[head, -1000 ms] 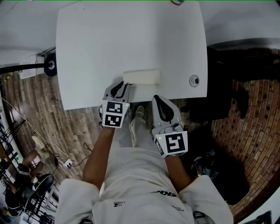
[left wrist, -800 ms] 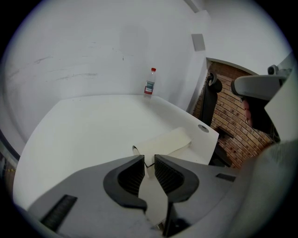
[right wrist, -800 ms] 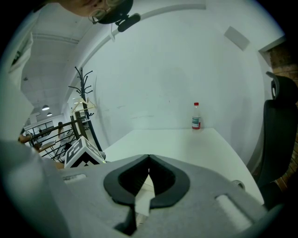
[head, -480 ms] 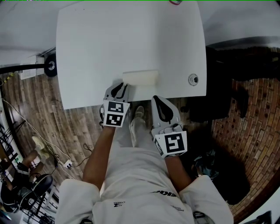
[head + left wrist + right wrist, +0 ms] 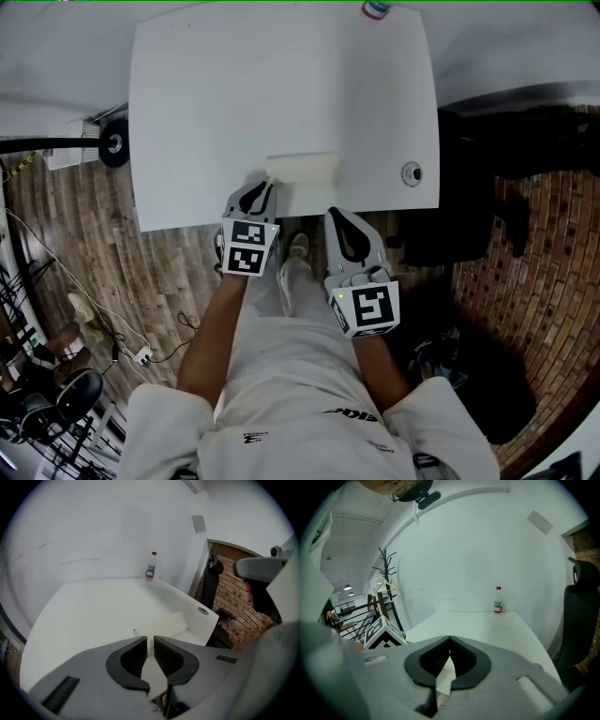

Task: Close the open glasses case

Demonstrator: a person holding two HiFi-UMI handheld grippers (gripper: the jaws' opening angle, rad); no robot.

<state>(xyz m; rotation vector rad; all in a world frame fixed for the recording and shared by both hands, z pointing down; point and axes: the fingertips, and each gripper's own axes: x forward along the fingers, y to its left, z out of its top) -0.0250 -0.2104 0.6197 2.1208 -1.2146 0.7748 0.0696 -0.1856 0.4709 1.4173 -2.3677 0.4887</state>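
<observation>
A cream glasses case (image 5: 303,169) lies across the near edge of the white table (image 5: 234,103); no raised lid shows on it. In the left gripper view the case (image 5: 161,626) sits just beyond the jaws. My left gripper (image 5: 265,185) hovers at the case's left end. Its jaws are closing, a thin gap (image 5: 150,639) remains, and nothing is between them. My right gripper (image 5: 336,214) hangs just off the table's near edge, to the right of the case. Its jaw tips (image 5: 450,641) meet with nothing held.
A small bottle (image 5: 376,8) stands at the table's far edge, also in the left gripper view (image 5: 150,566) and the right gripper view (image 5: 498,600). A round cable port (image 5: 412,172) sits near the right corner. A black chair (image 5: 469,187) stands right of the table, a coat rack (image 5: 386,573) to the left.
Both grippers stay where they were. The head view has shifted slightly, so the table sits a little further right in the picture.
</observation>
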